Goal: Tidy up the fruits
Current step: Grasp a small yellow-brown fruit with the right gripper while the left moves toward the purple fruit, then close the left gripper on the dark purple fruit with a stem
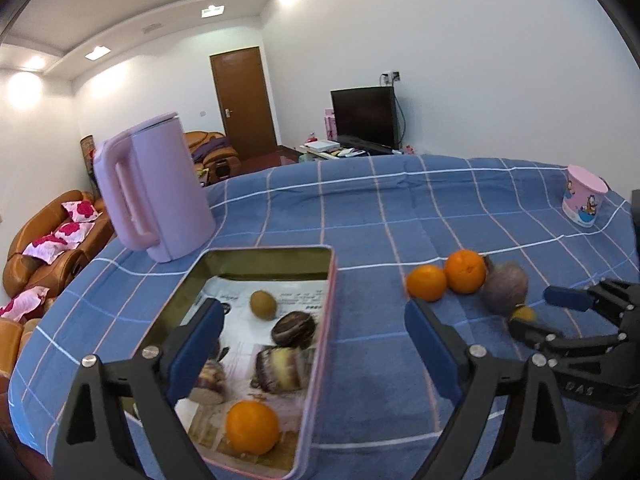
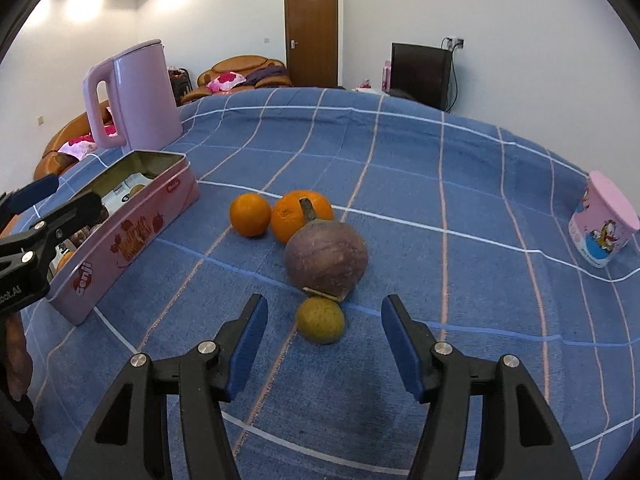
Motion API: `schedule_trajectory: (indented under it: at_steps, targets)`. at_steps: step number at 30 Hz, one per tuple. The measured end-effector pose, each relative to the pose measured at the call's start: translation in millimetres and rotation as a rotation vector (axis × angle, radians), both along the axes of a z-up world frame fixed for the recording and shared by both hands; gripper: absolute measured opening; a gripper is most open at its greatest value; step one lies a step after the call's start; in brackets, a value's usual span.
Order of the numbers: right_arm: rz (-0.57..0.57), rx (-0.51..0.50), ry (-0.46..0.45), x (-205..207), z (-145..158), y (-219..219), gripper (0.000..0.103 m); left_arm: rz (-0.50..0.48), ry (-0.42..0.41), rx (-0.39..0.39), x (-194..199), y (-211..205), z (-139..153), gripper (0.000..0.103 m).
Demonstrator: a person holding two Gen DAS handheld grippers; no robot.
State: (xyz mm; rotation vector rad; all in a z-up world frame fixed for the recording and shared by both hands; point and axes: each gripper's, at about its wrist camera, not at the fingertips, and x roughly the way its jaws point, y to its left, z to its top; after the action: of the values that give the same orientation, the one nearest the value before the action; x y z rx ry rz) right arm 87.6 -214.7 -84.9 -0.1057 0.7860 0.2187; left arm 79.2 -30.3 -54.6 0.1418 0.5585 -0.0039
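A pink tin box (image 1: 320, 344) (image 2: 132, 236) lies open on the blue checked cloth; it holds an orange (image 1: 252, 426), a small green-brown fruit (image 1: 263, 304) and several dark striped fruits (image 1: 293, 329). My left gripper (image 1: 314, 350) is open and empty over the tin's right wall. To the right lie two oranges (image 2: 250, 215) (image 2: 298, 216), a purple round fruit (image 2: 326, 260) and a small yellow-green fruit (image 2: 320, 320). My right gripper (image 2: 322, 346) is open, its fingers either side of the yellow-green fruit, not closed on it.
A pink kettle (image 1: 156, 188) (image 2: 132, 92) stands behind the tin at the table's left edge. A pink cartoon cup (image 1: 584, 196) (image 2: 604, 226) stands at the far right. Sofas, a door and a television are beyond the table.
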Motion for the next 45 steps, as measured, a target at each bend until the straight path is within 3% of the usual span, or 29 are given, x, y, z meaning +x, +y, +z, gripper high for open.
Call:
schedule_trajectory:
  at_steps: [3, 5, 8, 23, 35, 45]
  targets:
    - [0.001, 0.033, 0.053, 9.1, -6.3, -3.9, 0.049, -0.018, 0.001, 0.014, 2.1, -11.2, 0.3, 0.094]
    - [0.0, 0.056, 0.082, 13.0, -9.2, -7.3, 0.037, -0.031, 0.007, 0.013, 4.7, -17.8, -1.4, 0.094]
    - [0.001, 0.064, 0.076, 10.6, -8.3, -8.3, 0.028, -0.056, 0.034, 0.005, 10.7, -27.2, -4.0, 0.094]
    - [-0.222, -0.015, -0.058, -1.8, 10.6, -72.5, 0.028, -0.211, 0.138, -0.072, 28.0, -99.4, -12.5, 0.094]
    - [-0.249, 0.064, -0.072, -2.7, 15.7, -92.9, 0.028, -0.252, 0.193, -0.04, 44.7, -139.2, -29.7, 0.093]
    - [-0.233, 0.085, -0.029, 1.5, 8.2, -92.6, 0.029, -0.278, 0.284, -0.098, 61.2, -142.8, -46.9, 0.072]
